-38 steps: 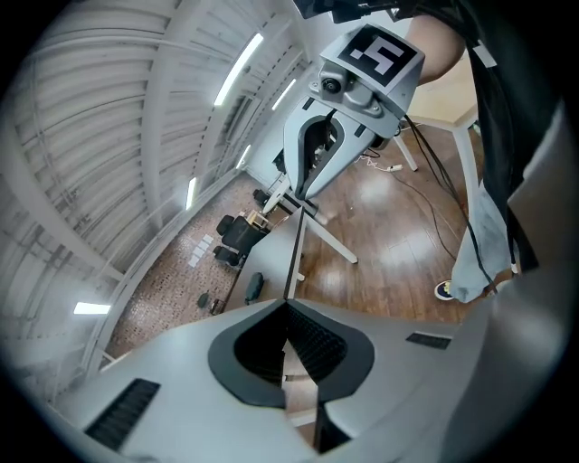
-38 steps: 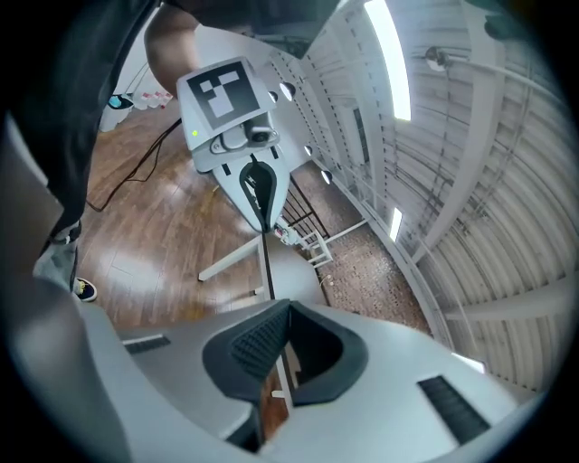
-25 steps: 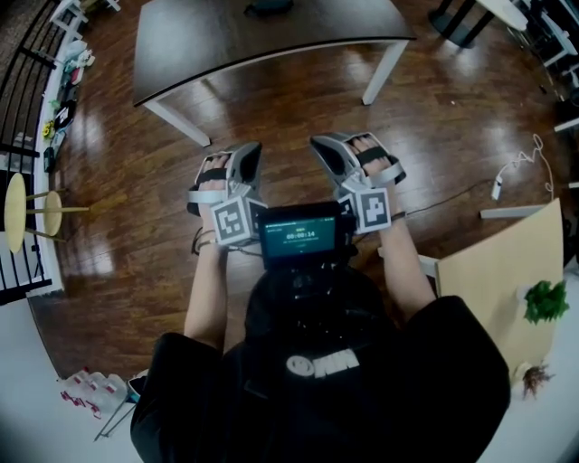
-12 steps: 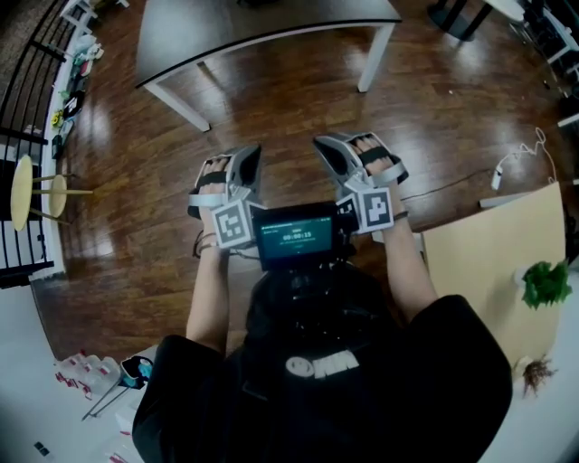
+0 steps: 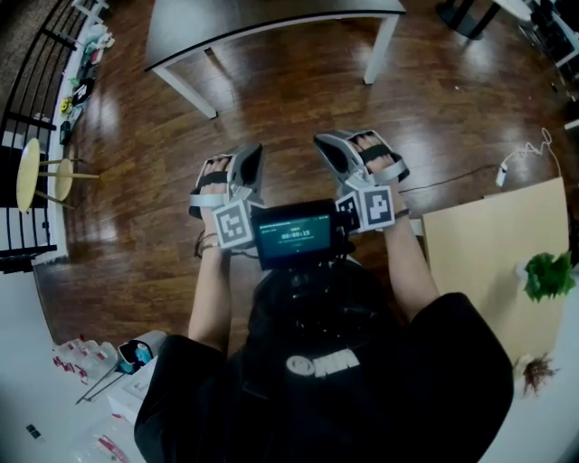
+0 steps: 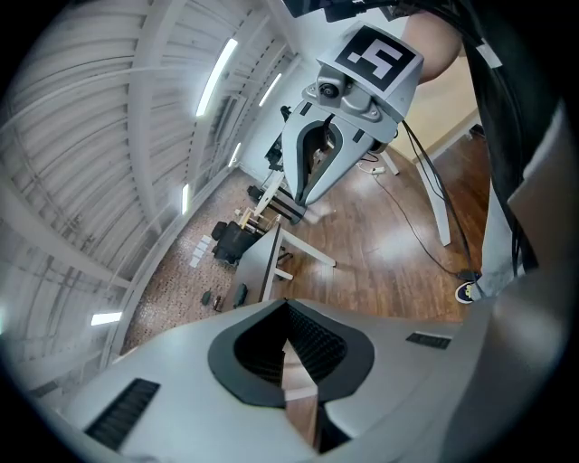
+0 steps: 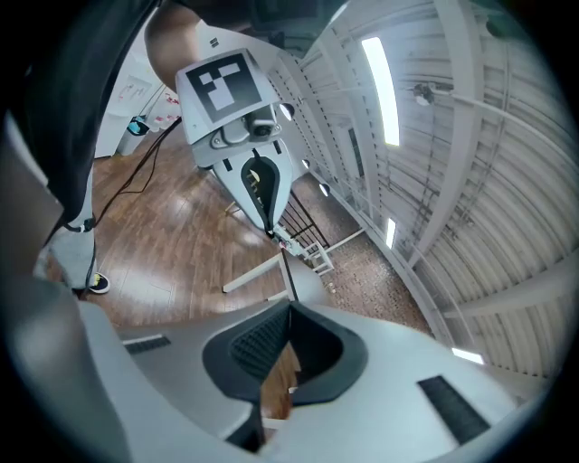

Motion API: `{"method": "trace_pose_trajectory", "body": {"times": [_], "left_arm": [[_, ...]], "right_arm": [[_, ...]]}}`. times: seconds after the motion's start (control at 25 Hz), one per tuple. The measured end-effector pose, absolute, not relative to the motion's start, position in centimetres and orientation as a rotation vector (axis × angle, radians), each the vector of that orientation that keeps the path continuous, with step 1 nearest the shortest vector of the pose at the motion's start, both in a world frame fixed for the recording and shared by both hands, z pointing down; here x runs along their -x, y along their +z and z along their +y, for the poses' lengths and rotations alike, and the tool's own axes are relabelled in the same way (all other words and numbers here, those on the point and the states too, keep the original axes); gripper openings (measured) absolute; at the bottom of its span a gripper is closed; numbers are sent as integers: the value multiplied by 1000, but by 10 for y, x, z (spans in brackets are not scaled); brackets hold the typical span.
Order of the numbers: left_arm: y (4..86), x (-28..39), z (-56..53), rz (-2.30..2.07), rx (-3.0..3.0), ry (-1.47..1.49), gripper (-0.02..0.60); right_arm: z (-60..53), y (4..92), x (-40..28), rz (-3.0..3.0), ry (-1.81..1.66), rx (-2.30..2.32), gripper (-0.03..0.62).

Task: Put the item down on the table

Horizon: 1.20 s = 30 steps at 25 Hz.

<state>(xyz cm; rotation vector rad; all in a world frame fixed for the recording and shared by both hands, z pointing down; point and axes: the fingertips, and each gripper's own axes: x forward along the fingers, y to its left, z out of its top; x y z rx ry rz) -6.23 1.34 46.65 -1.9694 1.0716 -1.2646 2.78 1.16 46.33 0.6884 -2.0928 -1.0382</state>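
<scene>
In the head view my left gripper (image 5: 250, 155) and right gripper (image 5: 326, 146) are held side by side at chest height over the dark wood floor, both pointing toward the dark-topped table (image 5: 271, 23) with white legs at the top. In the left gripper view the left gripper (image 6: 289, 312) is shut with only floor showing behind the pads. The right gripper (image 7: 288, 312) looks the same in its own view, shut and empty. No item shows in either one. Each gripper view shows the other gripper (image 6: 336, 136) (image 7: 249, 167) alongside.
A screen device (image 5: 294, 235) sits on the person's chest. A light wooden board (image 5: 488, 262) with a green plant (image 5: 547, 276) lies at the right. A white cable (image 5: 520, 163) trails on the floor. Two round stools (image 5: 32, 176) and a railing stand at the left.
The table, stools and floor have slid upward in the head view, and more clutter shows at the lower left. Both grippers keep the same pose and stay shut.
</scene>
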Motion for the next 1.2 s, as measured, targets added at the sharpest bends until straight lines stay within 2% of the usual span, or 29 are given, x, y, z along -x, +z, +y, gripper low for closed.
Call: {"method": "trace_pose_trajectory", "body": {"times": [0.4,0.96,1.2], "left_arm": [[470,74,65,1039,2001,-1221,0],[474,129,233,1099,2006,-1171,0],[468,129,252,1113,2012,-1147,0]], "right_arm": [[61,467,-5,-2063,-1047,-705,5],[229,462,49,-2013,-1098,-666,5],[254,458,50,-1995,-1109,-637,5]]}}
